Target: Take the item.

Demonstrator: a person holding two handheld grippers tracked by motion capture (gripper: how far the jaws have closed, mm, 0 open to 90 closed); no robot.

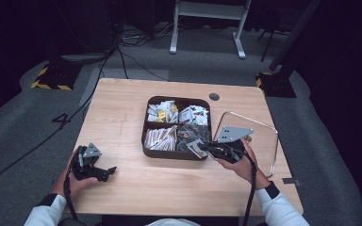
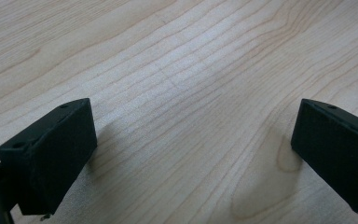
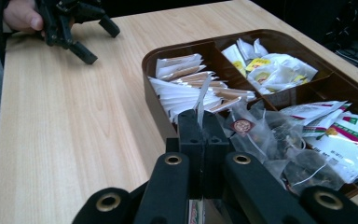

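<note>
A dark brown tray (image 1: 144,141) with several compartments stands in the middle of the wooden table. It holds white and brown sachets (image 1: 160,138), clear tea bags (image 1: 188,134) and printed packets (image 1: 193,114). At the tray's near right corner my right gripper (image 1: 202,148) is shut on a thin white sachet (image 1: 196,149). In the right gripper view the sachet's edge (image 3: 201,99) sticks up between the closed jaws of my right gripper (image 3: 203,116), over the tray (image 3: 154,60). My left gripper (image 1: 106,173) rests open near the table's front left, with bare wood between its jaws (image 2: 191,154).
A thin metal-rimmed frame (image 1: 264,123) lies on the table to the right of the tray, behind my right hand. A round cable hole (image 1: 214,97) sits near the far edge. Bare wood lies between the tray and my left gripper (image 3: 100,41).
</note>
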